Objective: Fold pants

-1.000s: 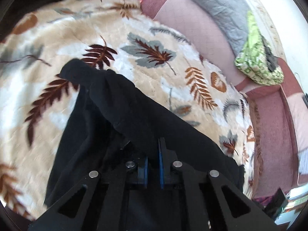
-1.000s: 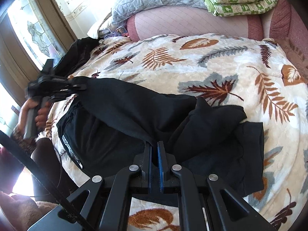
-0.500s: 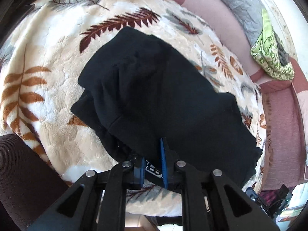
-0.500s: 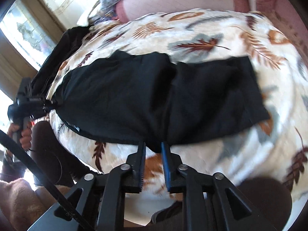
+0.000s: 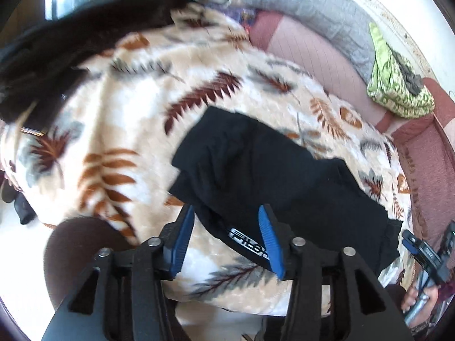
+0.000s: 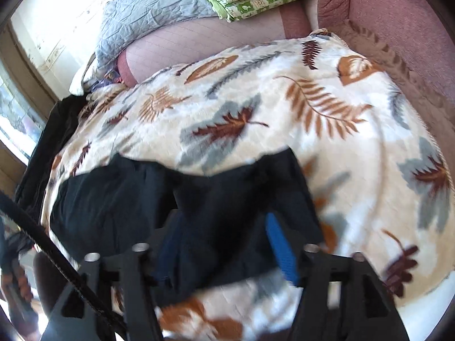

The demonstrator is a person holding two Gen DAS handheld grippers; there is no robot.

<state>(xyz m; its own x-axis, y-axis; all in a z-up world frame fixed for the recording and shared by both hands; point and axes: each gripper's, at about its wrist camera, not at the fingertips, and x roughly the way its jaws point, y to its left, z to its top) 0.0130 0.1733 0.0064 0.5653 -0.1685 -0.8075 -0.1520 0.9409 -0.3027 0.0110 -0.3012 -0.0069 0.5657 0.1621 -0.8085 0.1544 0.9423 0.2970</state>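
Pants point(image 5: 273, 176) are lying folded in a flat black strip on the leaf-print blanket point(image 5: 119, 130). Both grippers' jaws are opening: the left gripper point(image 5: 226, 241) is straddling the waistband edge without pressing it, and the right gripper point(image 6: 227, 247) is spreading wide over the cloth, gripping nothing.
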